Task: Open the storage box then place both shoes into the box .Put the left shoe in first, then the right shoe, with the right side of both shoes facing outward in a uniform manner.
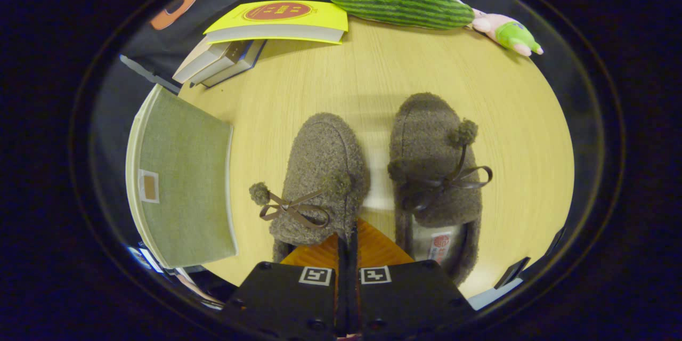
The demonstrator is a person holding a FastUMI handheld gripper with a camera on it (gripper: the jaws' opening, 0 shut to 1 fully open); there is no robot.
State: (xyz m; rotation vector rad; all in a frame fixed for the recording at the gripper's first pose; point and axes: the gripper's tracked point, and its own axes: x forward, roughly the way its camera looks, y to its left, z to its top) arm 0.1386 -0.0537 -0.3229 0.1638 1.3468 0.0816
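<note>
Two brown fuzzy slippers with pom-pom laces lie side by side on the wooden table, toes pointing away from me. The left-hand slipper is just ahead of my fingers. My gripper is shut on the inner edge of its collar, with the fingertips pressed together on the fuzzy rim. The right-hand slipper lies free beside the fingers, its insole label showing. The storage box, covered in green fabric with a cream rim, stands to the left of the slippers. I cannot tell whether it is open.
A stack of books with a yellow one on top lies beyond the box. A striped green watermelon plush and a small pink and green toy sit at the table's far edge. Bare tabletop stretches between them and the slippers.
</note>
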